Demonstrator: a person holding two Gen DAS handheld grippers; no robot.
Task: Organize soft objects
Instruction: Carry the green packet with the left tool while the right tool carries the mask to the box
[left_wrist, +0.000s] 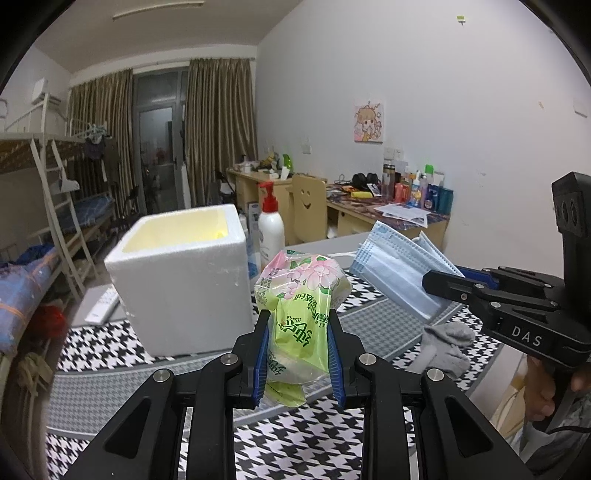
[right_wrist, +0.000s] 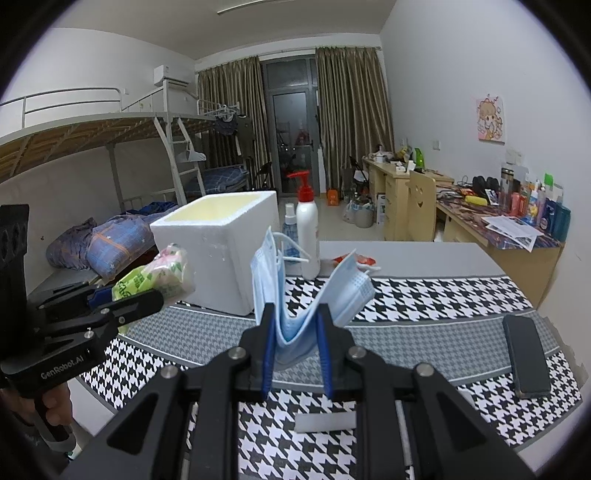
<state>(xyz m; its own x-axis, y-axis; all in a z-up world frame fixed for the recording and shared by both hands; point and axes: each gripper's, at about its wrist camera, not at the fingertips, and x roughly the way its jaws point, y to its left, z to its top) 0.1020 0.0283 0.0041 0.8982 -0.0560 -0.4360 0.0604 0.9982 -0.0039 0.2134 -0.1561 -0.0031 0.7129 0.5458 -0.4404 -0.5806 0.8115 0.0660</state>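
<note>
Tissue pack (left_wrist: 299, 314) is clamped in the left tool (left_wrist: 298, 354), raised off the worktop (left_wrist: 110, 391); blue masks (right_wrist: 295, 295) hang pinched in the right tool (right_wrist: 295, 350). Ahead-left stands the open foam box (left_wrist: 184, 280), bare patterned cloth before it, bottle (right_wrist: 308, 236) beyond.

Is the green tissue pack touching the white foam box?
Apart. The right wrist view shows the tissue pack, held up, with a clear gap before the foam box.
</note>
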